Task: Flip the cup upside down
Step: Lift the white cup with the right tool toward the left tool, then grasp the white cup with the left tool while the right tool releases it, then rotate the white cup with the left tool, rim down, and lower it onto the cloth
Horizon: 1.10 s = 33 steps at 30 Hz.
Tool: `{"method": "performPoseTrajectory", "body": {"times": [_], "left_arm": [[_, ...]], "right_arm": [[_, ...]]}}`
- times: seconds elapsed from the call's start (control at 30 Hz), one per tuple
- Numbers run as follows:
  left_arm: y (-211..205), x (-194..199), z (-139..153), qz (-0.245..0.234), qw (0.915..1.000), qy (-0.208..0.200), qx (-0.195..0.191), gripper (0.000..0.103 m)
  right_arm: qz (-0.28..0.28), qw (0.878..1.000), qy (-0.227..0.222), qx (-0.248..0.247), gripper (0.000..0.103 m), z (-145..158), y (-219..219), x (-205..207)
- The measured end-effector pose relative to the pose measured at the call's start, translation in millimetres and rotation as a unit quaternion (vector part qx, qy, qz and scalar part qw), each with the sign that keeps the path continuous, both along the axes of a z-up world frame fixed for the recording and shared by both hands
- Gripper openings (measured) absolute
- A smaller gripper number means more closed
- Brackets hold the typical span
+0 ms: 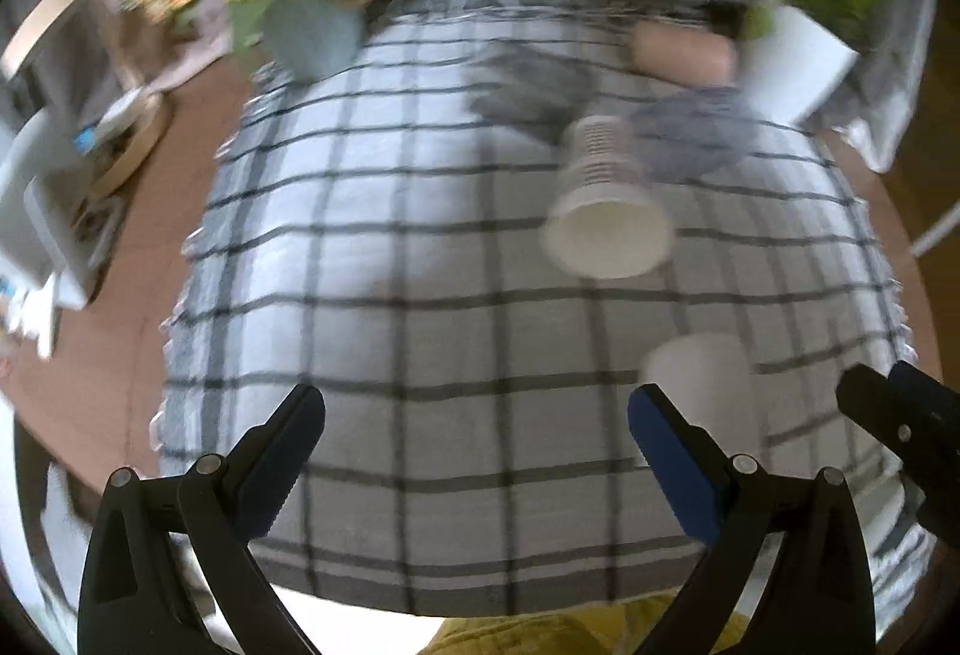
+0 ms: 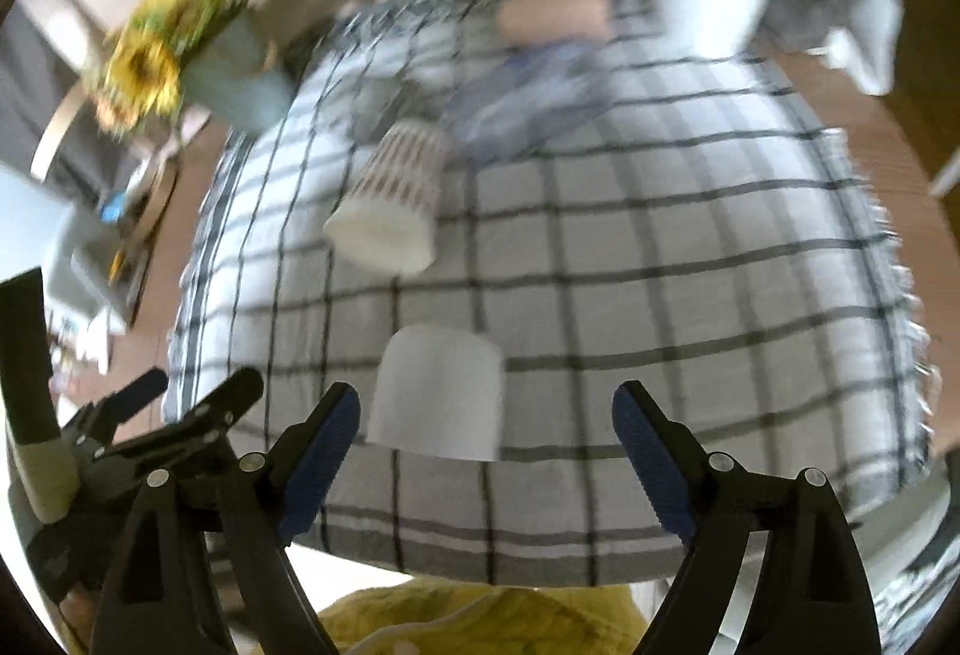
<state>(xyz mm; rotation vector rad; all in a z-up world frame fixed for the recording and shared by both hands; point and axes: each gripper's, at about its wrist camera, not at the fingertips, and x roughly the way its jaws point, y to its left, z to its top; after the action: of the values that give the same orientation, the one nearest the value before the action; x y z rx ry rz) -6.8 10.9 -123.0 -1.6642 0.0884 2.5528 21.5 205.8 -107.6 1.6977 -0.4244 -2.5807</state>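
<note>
A patterned paper cup [image 1: 603,199] lies on its side on the checked cloth [image 1: 384,247], mouth toward me; it also shows in the right wrist view [image 2: 393,202]. A plain white cup [image 2: 438,394] stands upside down nearer me, just ahead of my right gripper [image 2: 486,430], which is open and empty. In the left wrist view this white cup [image 1: 702,385] is at the lower right. My left gripper [image 1: 477,424] is open and empty above the cloth's near part. The right gripper's fingers [image 1: 882,409] show at the right edge there.
A sunflower vase [image 1: 312,24] stands at the cloth's far left. A white planter [image 1: 792,60] stands at the far right. Crumpled grey cloths [image 1: 690,132] and a pink roll [image 1: 684,48] lie behind the patterned cup. Brown table [image 1: 180,187] surrounds the cloth.
</note>
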Motion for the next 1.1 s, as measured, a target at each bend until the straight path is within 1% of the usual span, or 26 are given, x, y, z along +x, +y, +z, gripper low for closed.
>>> {"method": "performPoseTrajectory", "body": {"times": [0.1, 0.2, 0.27, 0.4, 0.47, 0.57, 0.67, 0.73, 0.8, 0.87, 0.9, 0.97, 1.1], "left_arm": [[23, -7, 2, -0.040, 0.9986, -0.018, 0.030, 0.103], [47, -13, 1, -0.077, 0.9949, -0.039, 0.052, 0.103], [63, -17, -1, -0.095, 0.9929, -0.049, 0.053, 0.103], [89, -27, -14, -0.114, 0.9896, -0.078, 0.042, 0.100], [97, -33, -25, -0.113, 0.9882, -0.099, 0.031, 0.095], [107, -39, -40, -0.105, 0.9866, -0.124, 0.017, 0.094], [112, -41, -49, -0.102, 0.9847, -0.140, 0.016, 0.093], [118, -44, -57, -0.104, 0.9835, -0.148, 0.009, 0.091], [121, -45, -64, -0.101, 0.9822, -0.158, 0.004, 0.082], [122, -45, -71, -0.094, 0.9806, -0.172, 0.006, 0.076], [122, -44, -73, -0.092, 0.9802, -0.175, 0.008, 0.072], [122, -42, -75, -0.087, 0.9806, -0.176, 0.009, 0.067], [118, -37, -73, -0.081, 0.9821, -0.168, 0.025, 0.066]], "right_arm": [[-0.041, 0.999, 0.011, 0.015, 0.086, 9, 18, 8], [-0.069, 0.998, 0.007, 0.006, 0.086, 9, 38, 13], [-0.086, 0.996, 0.003, -0.004, 0.086, 7, 49, 17], [-0.113, 0.994, 0.002, -0.010, 0.086, 3, 66, 26], [-0.124, 0.992, 0.000, -0.012, 0.086, 0, 75, 29], [-0.136, 0.991, -0.002, -0.019, 0.086, -5, 85, 32], [-0.142, 0.990, -0.003, -0.024, 0.086, -9, 92, 33], [-0.145, 0.989, -0.006, -0.028, 0.086, -12, 95, 33], [-0.144, 0.989, -0.009, -0.034, 0.086, -16, 98, 33], [-0.142, 0.989, -0.012, -0.036, 0.086, -19, 100, 32], [-0.141, 0.989, -0.013, -0.037, 0.086, -20, 100, 32], [-0.141, 0.989, -0.013, -0.038, 0.086, -22, 102, 31], [-0.140, 0.989, -0.017, -0.041, 0.086, -25, 106, 30]]}}
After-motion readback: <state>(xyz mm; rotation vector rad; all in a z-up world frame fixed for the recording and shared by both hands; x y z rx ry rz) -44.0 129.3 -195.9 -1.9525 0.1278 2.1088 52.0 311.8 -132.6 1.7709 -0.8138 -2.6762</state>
